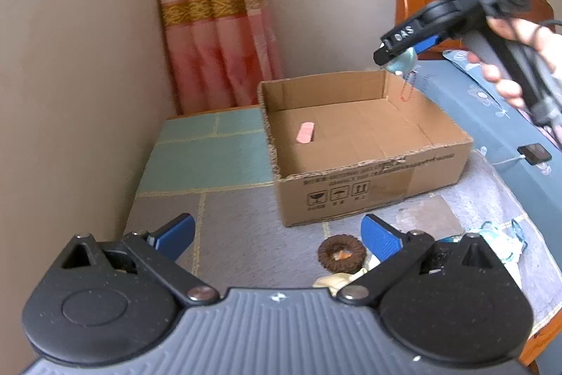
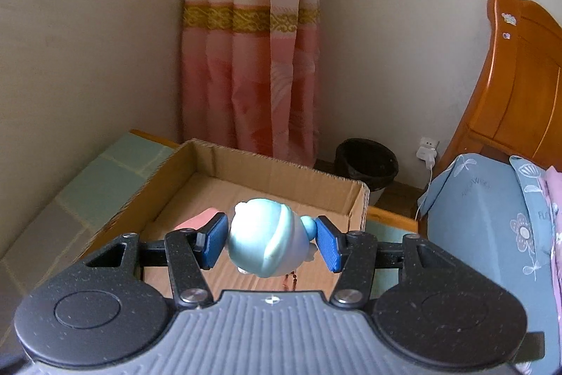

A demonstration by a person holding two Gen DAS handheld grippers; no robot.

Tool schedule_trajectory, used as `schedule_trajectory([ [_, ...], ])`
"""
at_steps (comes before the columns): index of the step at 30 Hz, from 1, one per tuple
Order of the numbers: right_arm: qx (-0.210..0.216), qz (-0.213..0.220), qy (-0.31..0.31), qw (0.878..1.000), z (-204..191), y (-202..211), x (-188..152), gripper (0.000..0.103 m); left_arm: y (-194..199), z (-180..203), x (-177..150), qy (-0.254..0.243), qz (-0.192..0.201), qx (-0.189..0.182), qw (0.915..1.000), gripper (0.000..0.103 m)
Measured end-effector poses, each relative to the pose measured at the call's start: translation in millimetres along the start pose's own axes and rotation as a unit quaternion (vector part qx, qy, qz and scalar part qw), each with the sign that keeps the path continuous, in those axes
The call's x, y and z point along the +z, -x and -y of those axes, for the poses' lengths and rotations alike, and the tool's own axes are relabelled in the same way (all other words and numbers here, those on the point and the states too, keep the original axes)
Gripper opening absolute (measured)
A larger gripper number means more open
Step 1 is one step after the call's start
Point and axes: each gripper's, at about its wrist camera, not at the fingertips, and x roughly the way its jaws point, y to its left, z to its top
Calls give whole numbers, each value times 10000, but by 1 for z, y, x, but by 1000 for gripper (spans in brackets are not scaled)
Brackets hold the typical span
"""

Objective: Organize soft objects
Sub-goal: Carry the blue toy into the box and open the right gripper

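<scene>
The left gripper [image 1: 277, 234] hung open over a patchwork mat [image 1: 224, 164], its blue pads spread wide with nothing between them. Just beyond its right finger lay a brown ring [image 1: 341, 254]; a cream object [image 1: 337, 280] beside it was largely hidden by the gripper body and could not be identified. At the right edge, a tangle of clear, pale-blue items [image 1: 502, 241] was partly cut off by the finger housing.

Farther back on the mat stood an open cardboard box [image 1: 372, 188], a pink strip [image 1: 306, 132] lying on its floor. In the right wrist view that strip [image 2: 196, 220] showed only as a sliver behind the left pad.

The right gripper [image 2: 272, 243] was clamped on a pale-blue toy [image 2: 265, 238], held above the box [image 2: 354, 202] near its right wall. A reddish chain hung beneath the toy, its lower end lost behind the gripper body. From the left wrist camera the toy [image 1: 402, 62] was mostly screened by the right gripper [image 1: 404, 53], and the holding hand [image 1: 520, 58] ran out of frame.

Behind stood a pink curtain [image 2: 251, 76], a dark bin [image 2: 367, 164] and a wooden headboard [image 2: 520, 86].
</scene>
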Motion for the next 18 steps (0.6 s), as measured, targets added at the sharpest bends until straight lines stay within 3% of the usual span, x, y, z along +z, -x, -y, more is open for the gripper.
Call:
schedule_trajectory([
  [4, -64, -146, -59, 9999, 5, -32, 20, 65, -2, -6, -3, 104, -96, 96, 9999, 101],
  [6, -99, -149, -100, 9998, 7, -43, 27, 94, -1, -8, -6, 107, -115, 110, 9998, 101],
  [8, -77, -42, -166, 9998, 10, -45, 29, 101, -1, -10, -8, 118, -151, 117, 9997, 101],
  [18, -19, 29, -218, 9998, 10, -6, 18, 103, 8, -9, -11, 72, -91, 65, 9999, 101],
])
